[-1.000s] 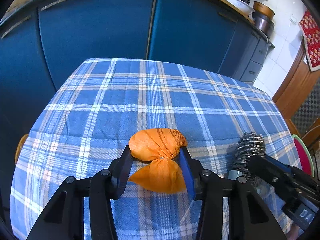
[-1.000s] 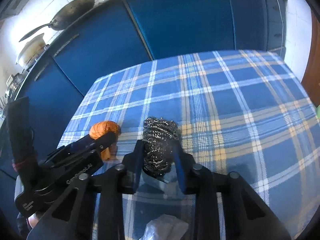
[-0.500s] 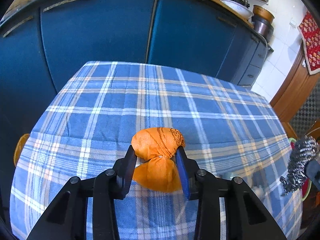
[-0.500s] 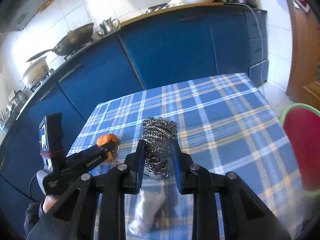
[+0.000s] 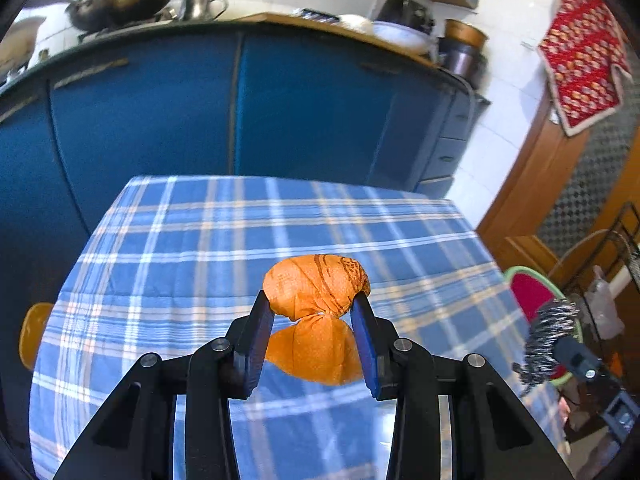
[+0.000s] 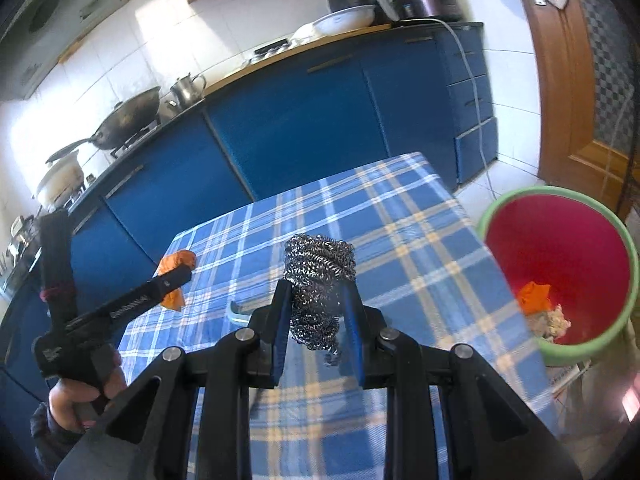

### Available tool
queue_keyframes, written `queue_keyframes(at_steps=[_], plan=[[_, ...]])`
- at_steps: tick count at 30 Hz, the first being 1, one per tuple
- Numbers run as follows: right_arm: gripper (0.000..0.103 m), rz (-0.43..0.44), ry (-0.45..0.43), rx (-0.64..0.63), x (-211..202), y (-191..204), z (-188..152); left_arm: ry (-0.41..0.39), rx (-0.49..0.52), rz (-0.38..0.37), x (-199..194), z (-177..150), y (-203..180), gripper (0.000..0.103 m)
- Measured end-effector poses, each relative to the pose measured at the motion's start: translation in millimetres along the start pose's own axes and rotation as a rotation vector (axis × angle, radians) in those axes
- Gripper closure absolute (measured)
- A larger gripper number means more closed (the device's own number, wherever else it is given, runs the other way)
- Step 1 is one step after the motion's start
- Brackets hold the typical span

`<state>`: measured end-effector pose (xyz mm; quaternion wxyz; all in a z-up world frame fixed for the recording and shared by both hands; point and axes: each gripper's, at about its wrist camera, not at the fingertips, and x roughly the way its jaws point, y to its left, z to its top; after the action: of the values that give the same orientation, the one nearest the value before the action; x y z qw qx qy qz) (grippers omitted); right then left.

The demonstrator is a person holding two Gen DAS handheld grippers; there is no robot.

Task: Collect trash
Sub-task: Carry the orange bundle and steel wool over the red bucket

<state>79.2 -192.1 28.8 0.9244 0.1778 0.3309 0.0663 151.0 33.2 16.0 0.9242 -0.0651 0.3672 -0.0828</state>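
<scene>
Both your grippers are loaded, left gripper (image 5: 312,334) clamped on the orange wrapper (image 5: 316,304), right gripper (image 6: 318,316) on the steel scourer (image 6: 318,280), above the tablecloth (image 6: 400,240); release short of the red bin (image 6: 560,248) and either lands outside.

My right view cuts the bin (image 6: 557,350) off at its lower right. My grip hides the orange bundle's (image 5: 316,312) sides, and the worktop pots (image 5: 460,54) blur.

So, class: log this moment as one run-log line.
left gripper: shut on orange bundle | right gripper: shut on steel scourer | bin: beside table, holds scraps
</scene>
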Motion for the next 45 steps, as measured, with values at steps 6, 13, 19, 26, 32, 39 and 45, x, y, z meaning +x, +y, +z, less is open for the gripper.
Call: queue_keyframes(at_steps=[6,13,19,26,32,39,45], plan=[[0.075,-0.029,-0.032,0.050,-21,-25,-2,-0.020,0.057,-0.061,-17,-1,-38,0.063],[0.075,-0.067,-0.057,0.105,-38,-56,-3,-0.009,0.121,-0.127,-20,-3,-83,0.063],[0.075,-0.111,-0.079,0.156,-52,-86,-2,0.013,0.169,-0.174,-13,-7,-119,0.063],[0.075,-0.162,-0.088,0.203,-61,-121,-3,0.056,0.230,-0.226,5,-14,-166,0.062],[0.075,-0.195,-0.079,0.252,-61,-155,-7,0.088,0.283,-0.268,23,-22,-205,0.062],[0.074,-0.219,-0.059,0.302,-53,-187,-16,0.137,0.347,-0.286,49,-34,-244,0.062],[0.072,-0.226,-0.054,0.358,-48,-210,-21,0.170,0.391,-0.292,71,-42,-271,0.061]])
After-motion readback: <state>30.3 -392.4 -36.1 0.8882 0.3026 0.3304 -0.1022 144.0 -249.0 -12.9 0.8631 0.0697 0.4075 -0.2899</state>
